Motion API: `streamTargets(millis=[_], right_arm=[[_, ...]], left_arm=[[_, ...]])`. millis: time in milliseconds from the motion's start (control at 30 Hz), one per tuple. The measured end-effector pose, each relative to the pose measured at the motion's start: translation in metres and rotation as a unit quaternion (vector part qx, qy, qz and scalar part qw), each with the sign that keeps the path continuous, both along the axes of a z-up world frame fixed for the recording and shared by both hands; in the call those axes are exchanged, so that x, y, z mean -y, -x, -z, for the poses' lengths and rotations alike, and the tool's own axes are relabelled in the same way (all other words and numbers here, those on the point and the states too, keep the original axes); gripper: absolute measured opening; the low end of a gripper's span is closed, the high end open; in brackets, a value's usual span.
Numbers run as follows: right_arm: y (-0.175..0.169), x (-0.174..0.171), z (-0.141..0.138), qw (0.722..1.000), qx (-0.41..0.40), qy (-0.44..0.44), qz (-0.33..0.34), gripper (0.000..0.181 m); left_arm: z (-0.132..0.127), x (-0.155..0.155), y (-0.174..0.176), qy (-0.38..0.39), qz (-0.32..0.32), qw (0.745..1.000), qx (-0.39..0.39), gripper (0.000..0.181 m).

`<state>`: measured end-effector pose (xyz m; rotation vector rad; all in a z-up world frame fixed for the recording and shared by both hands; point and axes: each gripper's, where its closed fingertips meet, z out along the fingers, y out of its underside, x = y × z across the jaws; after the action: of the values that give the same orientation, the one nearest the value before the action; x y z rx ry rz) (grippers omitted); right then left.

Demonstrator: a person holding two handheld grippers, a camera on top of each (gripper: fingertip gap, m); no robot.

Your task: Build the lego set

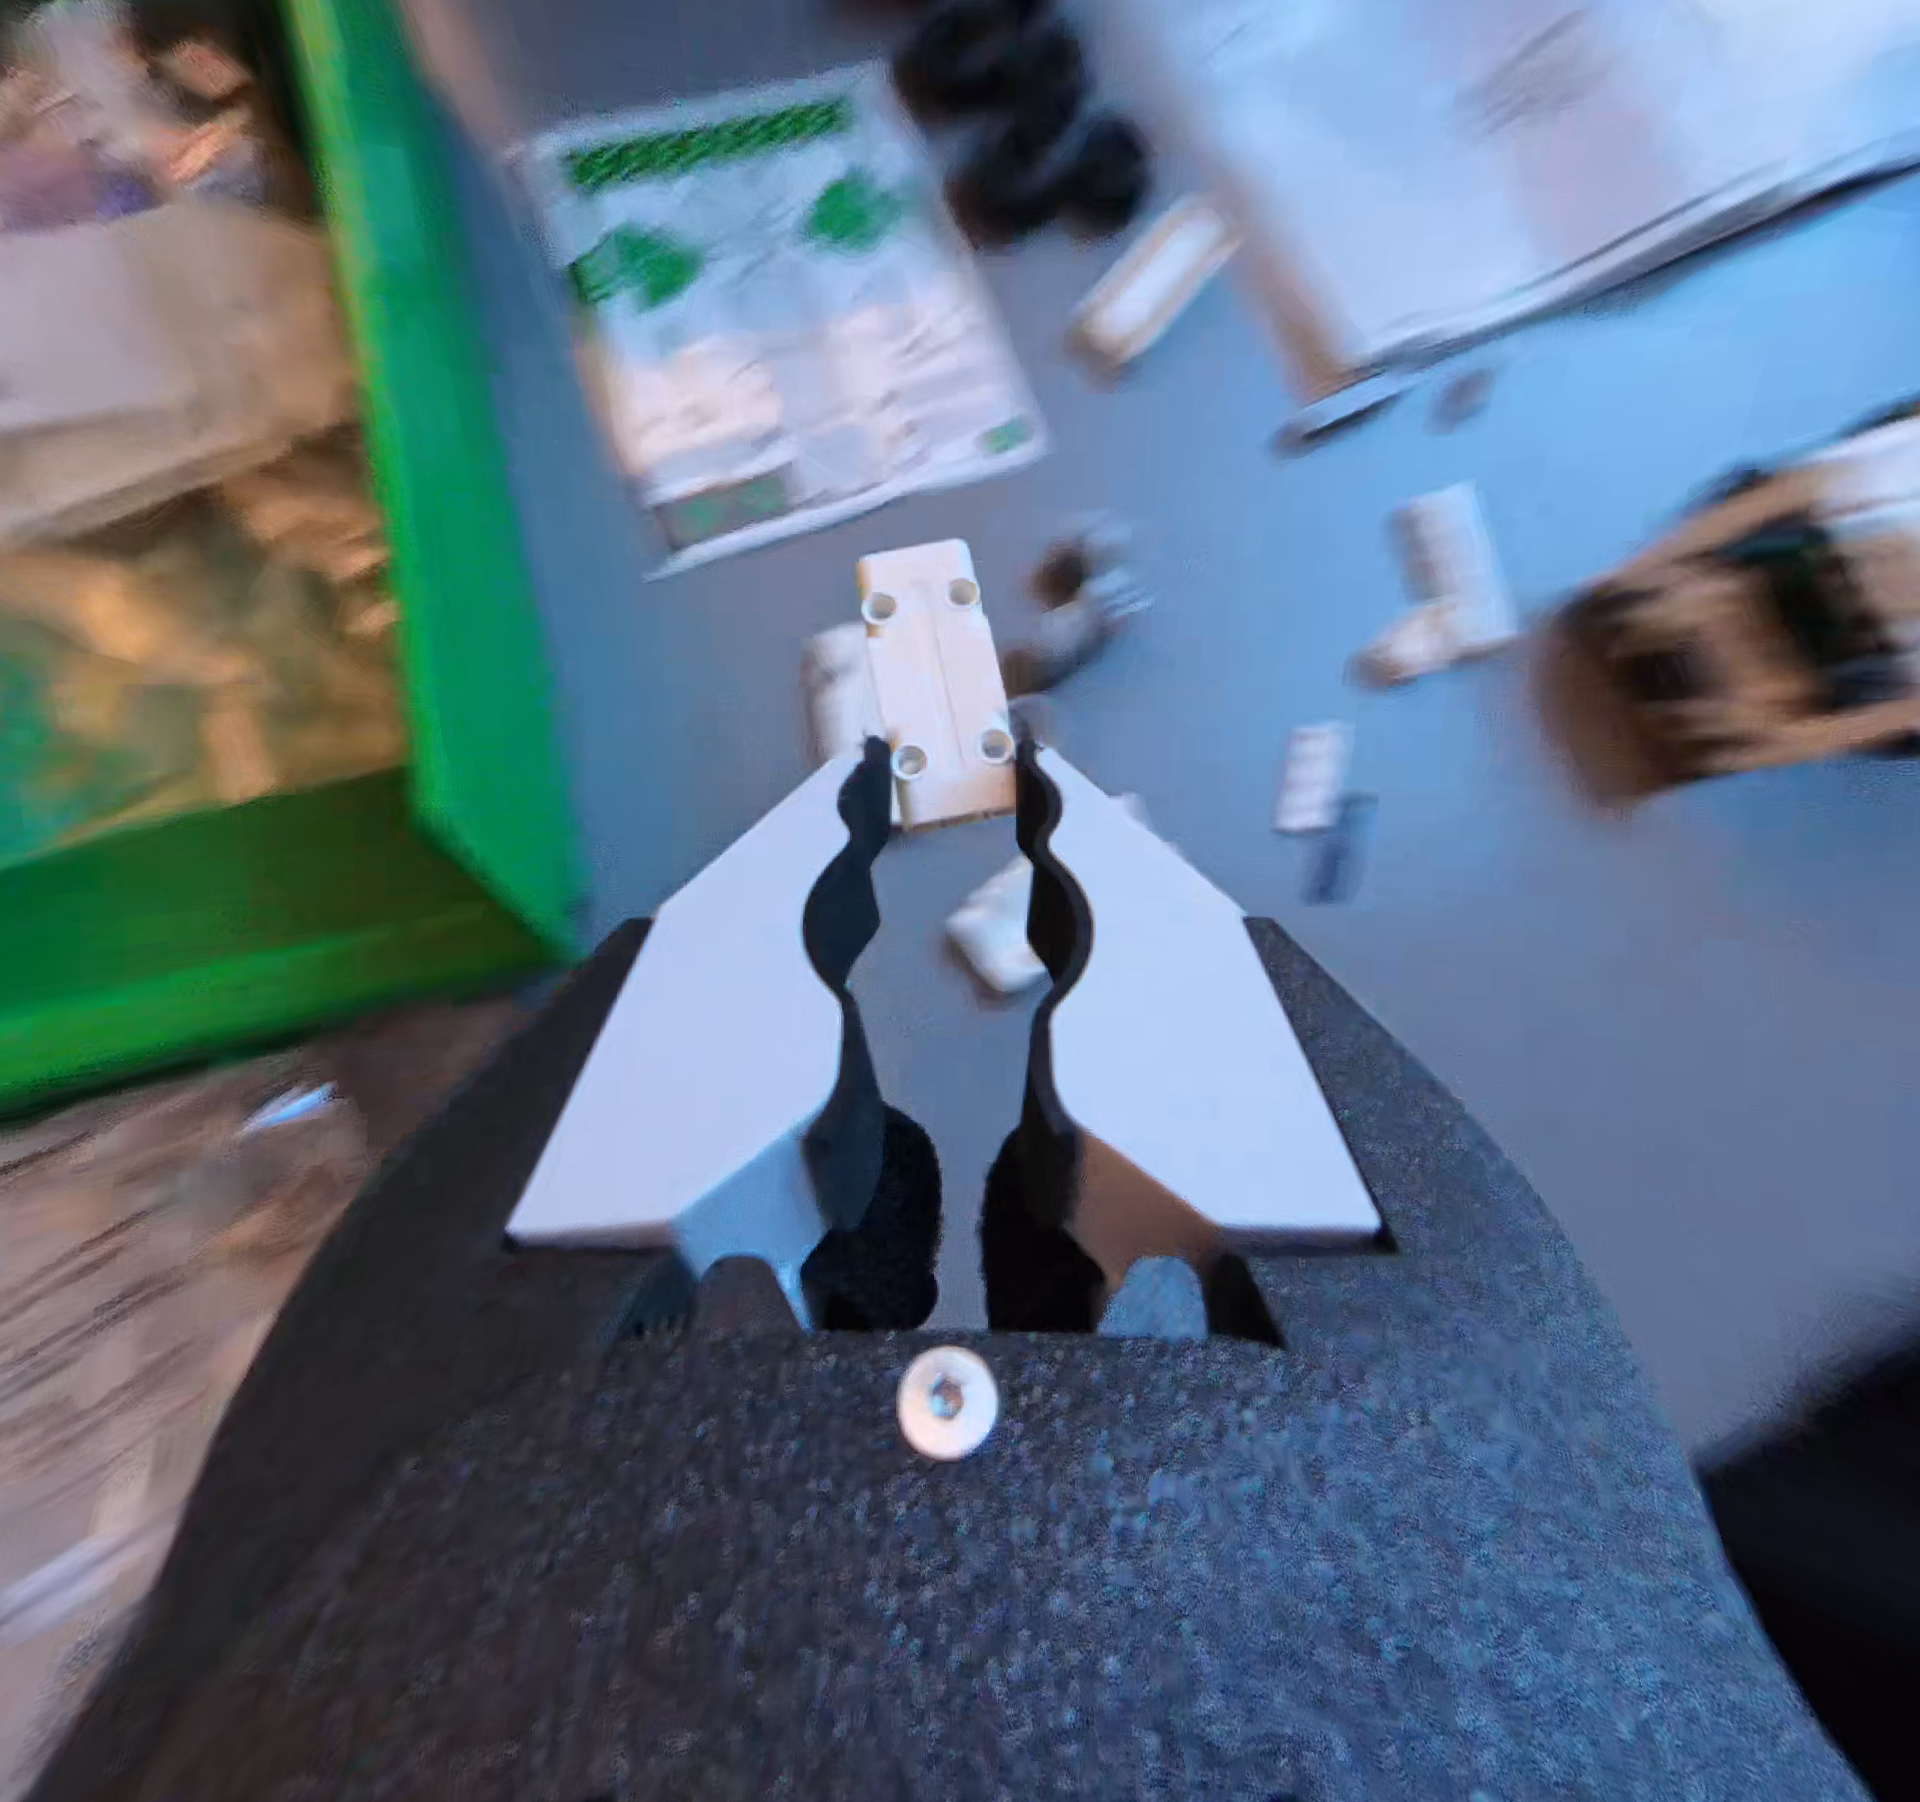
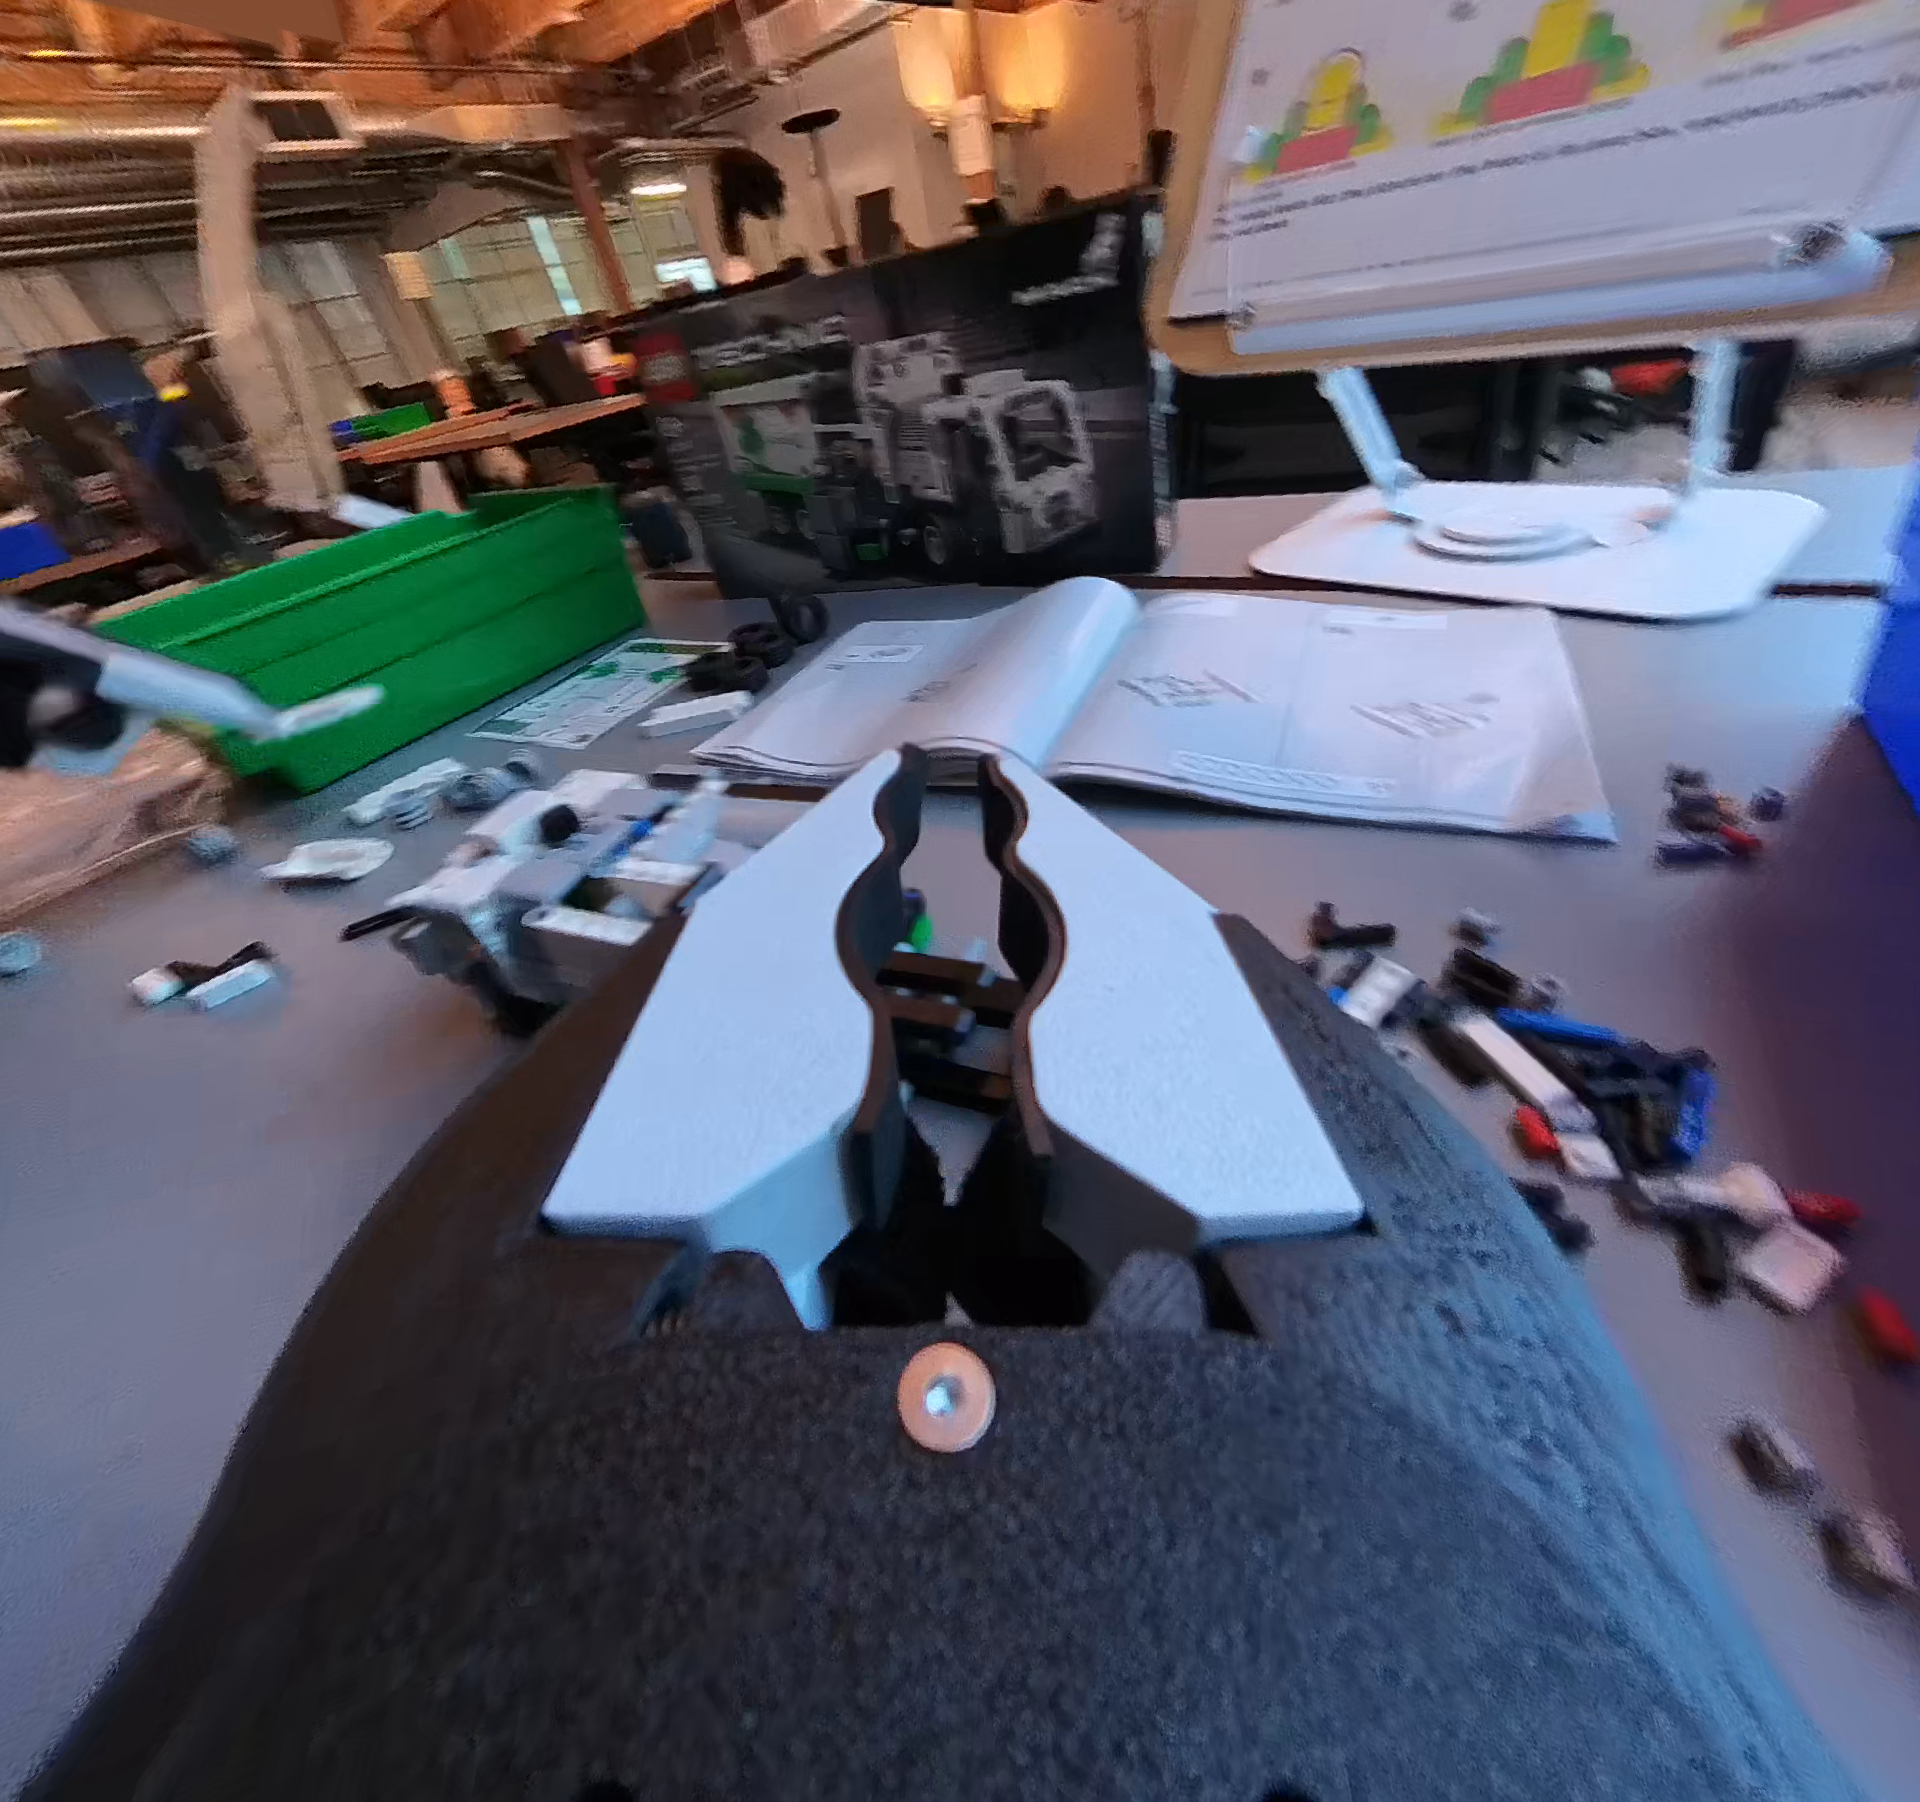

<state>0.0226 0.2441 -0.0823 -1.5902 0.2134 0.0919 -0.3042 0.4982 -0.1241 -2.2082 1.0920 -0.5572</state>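
Left gripper is pinching a white lego panel at its near end; I see the panel held up off the grey table, studs at its four corners, far end pointing toward the sticker sheet. Left wrist view is heavily motion-blurred. Green bin sits to the left, black tyres beyond the sheet, open instruction booklet top right. Loose white pieces are scattered right of the fingers, one small white piece on the table below the jaws. Partly built assembly at the right edge, too blurred for detail.

Right gripper hovers low over the table, fingers close together with a narrow gap at the tips, nothing between them. Through the gap lower down I see black lego pieces on the table beneath. Partly built white and grey truck assembly lies just left of the fingers. Pile of black, blue and red pieces is to the right. Open booklet lies straight ahead, with the set's box standing behind it, beside the green bin. Document stand holding a printed sheet is at the far right. Left gripper shows at the left edge, in front of the bin, carrying the panel.
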Motion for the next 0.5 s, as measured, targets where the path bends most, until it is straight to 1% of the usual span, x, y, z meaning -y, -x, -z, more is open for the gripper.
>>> streamTargets(millis=[33,67,100,133,200,267,300,367,400,433,500], right_arm=[[0.015,-0.002,-0.007,0.999,0.013,-0.004,-0.035,0.010],[0.035,-0.005,-0.015,0.996,0.032,-0.005,-0.082,0.011],[0.058,-0.008,-0.023,0.990,0.054,-0.001,-0.131,0.012],[0.083,-0.011,-0.031,0.980,0.074,0.003,-0.185,0.015],[0.126,-0.014,-0.040,0.956,0.108,0.017,-0.274,0.028],[0.155,-0.014,-0.045,0.932,0.134,0.014,-0.338,0.036],[0.162,-0.014,-0.046,0.925,0.143,0.008,-0.353,0.041],[0.172,-0.010,-0.046,0.911,0.154,-0.006,-0.384,0.043],[0.177,-0.005,-0.043,0.900,0.157,-0.009,-0.407,0.042],[0.185,0.001,-0.036,0.885,0.157,-0.001,-0.438,0.042],[0.199,0.015,-0.020,0.860,0.145,0.036,-0.488,0.039]], left_arm=[[-0.015,0.018,-0.017,0.033,0.031,0.997,0.056,0.022],[-0.029,0.042,-0.035,0.084,0.072,0.987,0.113,0.022],[-0.043,0.068,-0.055,0.142,0.115,0.968,0.172,0.023],[-0.054,0.095,-0.072,0.204,0.158,0.940,0.221,0.022],[-0.066,0.149,-0.095,0.334,0.240,0.872,0.264,0.022],[-0.069,0.188,-0.105,0.432,0.296,0.807,0.273,0.021],[-0.068,0.203,-0.107,0.472,0.315,0.778,0.270,0.022],[-0.067,0.231,-0.107,0.540,0.353,0.720,0.255,0.022],[-0.065,0.242,-0.108,0.556,0.369,0.704,0.244,0.022],[-0.061,0.252,-0.109,0.565,0.381,0.694,0.232,0.022],[-0.061,0.267,-0.111,0.585,0.397,0.671,0.225,0.022]])
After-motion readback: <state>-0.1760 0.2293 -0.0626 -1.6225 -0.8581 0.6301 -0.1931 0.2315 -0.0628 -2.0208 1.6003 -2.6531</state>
